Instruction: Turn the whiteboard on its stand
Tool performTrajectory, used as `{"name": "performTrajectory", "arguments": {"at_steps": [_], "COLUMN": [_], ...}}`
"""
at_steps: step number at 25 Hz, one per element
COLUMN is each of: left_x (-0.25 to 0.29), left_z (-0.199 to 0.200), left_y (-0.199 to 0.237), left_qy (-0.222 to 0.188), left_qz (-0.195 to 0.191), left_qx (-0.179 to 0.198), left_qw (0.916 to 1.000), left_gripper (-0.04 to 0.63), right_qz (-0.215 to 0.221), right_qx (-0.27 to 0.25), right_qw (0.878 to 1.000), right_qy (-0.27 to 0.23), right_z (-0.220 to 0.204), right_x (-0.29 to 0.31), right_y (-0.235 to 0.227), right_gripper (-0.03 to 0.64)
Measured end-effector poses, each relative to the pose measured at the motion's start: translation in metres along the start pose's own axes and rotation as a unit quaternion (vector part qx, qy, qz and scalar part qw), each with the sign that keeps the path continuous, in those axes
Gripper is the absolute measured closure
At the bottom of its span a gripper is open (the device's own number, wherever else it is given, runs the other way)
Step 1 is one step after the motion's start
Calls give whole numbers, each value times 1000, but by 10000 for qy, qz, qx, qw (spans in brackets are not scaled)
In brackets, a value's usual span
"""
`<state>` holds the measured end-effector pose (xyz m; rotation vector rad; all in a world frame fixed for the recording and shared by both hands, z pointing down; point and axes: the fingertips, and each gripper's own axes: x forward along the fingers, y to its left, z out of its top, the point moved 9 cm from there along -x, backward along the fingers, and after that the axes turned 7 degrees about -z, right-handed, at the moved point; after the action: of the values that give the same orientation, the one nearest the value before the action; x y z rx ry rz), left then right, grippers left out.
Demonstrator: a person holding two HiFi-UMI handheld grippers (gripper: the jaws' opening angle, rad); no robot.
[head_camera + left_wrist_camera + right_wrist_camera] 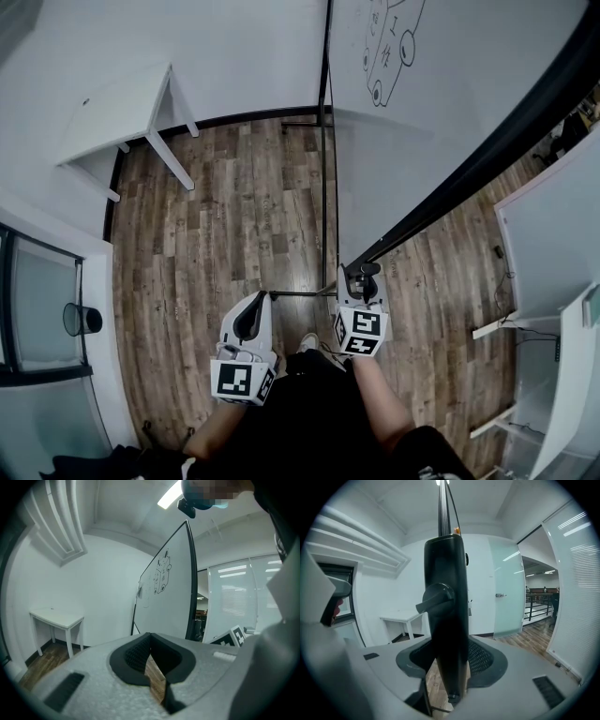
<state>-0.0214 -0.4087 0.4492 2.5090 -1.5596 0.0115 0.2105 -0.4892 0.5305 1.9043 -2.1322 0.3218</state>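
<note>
The whiteboard (441, 112) hangs tilted on its stand, with a drawing near its top and a black frame edge (487, 150) that runs down to my right gripper (364, 277). In the right gripper view the black frame bar (445, 620) with its lock knob (433, 597) stands upright between the jaws, and the gripper (447, 667) is shut on it. My left gripper (251, 314) is held apart to the left, away from the board, shut with nothing in it (149, 641). From the left gripper view the board (168, 597) is seen from the side.
A thin stand pole (324, 141) rises along the board's left side. A white table (117, 112) stands against the wall to the left. White desks (553, 244) are at the right, a glass partition (37, 309) at the near left. The floor is wood.
</note>
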Motion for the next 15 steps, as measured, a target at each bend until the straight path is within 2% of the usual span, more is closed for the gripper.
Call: {"name": "performTrajectory", "arguments": {"at_steps": [10, 15], "left_x": [-17, -26], "left_z": [-1, 4], "left_y": [0, -2], "left_qy": [55, 83], "left_qz": [-27, -139], "left_qx": [-58, 32], "left_qw": [10000, 9999], "left_gripper": [583, 583], "right_qz": [-44, -84], "right_qx": [-49, -35], "right_qw": [10000, 9999], "right_qy": [61, 72], "right_z": [1, 3], "right_x": [-1, -5], "right_y": [2, 4], "right_gripper": [426, 426]}}
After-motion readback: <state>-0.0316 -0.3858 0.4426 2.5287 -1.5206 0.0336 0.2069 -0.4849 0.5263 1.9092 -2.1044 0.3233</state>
